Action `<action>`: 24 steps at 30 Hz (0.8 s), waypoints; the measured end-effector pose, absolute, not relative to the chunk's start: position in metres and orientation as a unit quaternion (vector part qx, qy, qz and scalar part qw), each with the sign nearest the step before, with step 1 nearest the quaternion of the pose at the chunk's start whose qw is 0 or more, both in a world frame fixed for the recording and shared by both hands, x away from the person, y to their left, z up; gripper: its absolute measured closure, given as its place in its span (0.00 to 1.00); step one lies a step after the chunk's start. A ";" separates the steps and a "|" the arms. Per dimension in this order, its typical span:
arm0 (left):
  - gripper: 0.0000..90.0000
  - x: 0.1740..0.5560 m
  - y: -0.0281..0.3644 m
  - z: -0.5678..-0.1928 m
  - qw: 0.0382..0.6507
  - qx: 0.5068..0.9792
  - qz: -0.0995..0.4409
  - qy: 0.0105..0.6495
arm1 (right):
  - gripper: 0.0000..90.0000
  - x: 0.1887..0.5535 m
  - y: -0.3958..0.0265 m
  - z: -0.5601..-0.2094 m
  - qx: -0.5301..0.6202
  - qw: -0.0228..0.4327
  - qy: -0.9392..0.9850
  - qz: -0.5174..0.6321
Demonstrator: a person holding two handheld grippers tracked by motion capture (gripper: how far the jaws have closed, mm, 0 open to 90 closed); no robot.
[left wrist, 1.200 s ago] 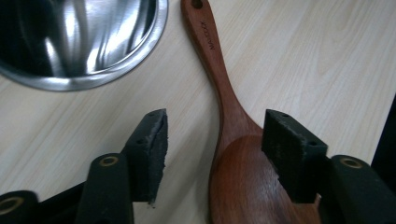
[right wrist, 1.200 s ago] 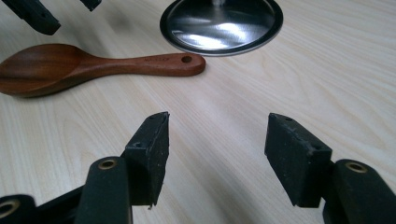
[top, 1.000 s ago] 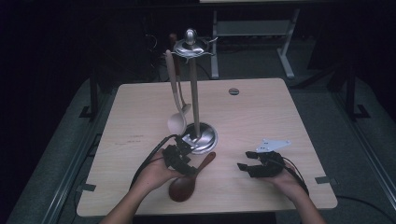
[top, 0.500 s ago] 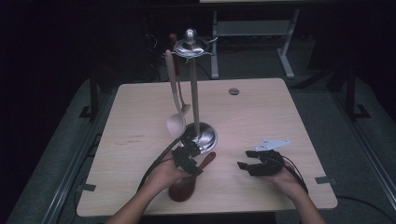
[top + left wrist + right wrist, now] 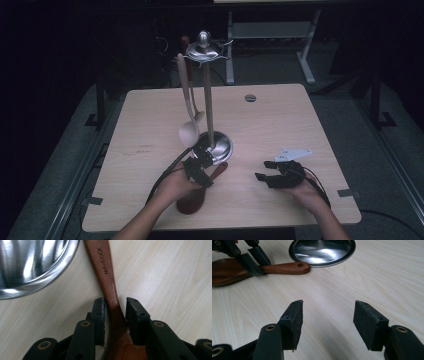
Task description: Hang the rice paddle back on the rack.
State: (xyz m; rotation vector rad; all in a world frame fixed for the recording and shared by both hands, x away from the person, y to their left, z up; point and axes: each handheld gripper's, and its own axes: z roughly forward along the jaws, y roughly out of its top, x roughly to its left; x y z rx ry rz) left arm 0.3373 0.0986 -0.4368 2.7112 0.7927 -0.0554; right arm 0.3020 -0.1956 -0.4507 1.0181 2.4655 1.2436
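A dark wooden spoon (image 5: 192, 202) lies on the table in front of a steel utensil stand (image 5: 207, 100). Its handle end almost reaches the stand's round base (image 5: 27, 265). My left gripper (image 5: 200, 167) straddles the spoon's handle (image 5: 106, 267). Its jaws have just been closing with the handle between them. The left pad (image 5: 100, 312) sits against the wood, and a narrow gap remains at the right pad (image 5: 135, 315). My right gripper (image 5: 265, 170) rests open to the right with bare table between its pads (image 5: 292, 317). From there the spoon (image 5: 284, 267) and the left gripper (image 5: 249, 255) show.
A pale wooden spoon (image 5: 187, 130) hangs from the stand's top ring, with a darker utensil (image 5: 199, 117) behind it. The stand's base (image 5: 322, 250) lies just beyond my right gripper. The table (image 5: 280, 125) has a small round grommet (image 5: 250, 98) near its far edge.
My left gripper has shifted a little to the right over the dark spoon's handle, and its jaws have narrowed around it. The right gripper has stayed put.
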 end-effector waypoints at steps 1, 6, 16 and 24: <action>0.81 0.337 0.099 -0.437 0.156 0.948 -0.017 0.277 | 0.45 0.302 -0.195 -0.451 0.344 0.098 0.834 0.420; 0.84 0.340 0.104 -0.436 0.148 0.947 -0.019 0.284 | 0.46 0.303 -0.196 -0.451 0.344 0.098 0.834 0.419; 0.86 0.342 0.108 -0.437 0.158 0.944 -0.026 0.288 | 0.46 0.304 -0.194 -0.453 0.343 0.096 0.836 0.417; 0.86 0.338 0.115 -0.433 0.186 0.937 -0.031 0.295 | 0.46 0.304 -0.196 -0.453 0.345 0.098 0.835 0.417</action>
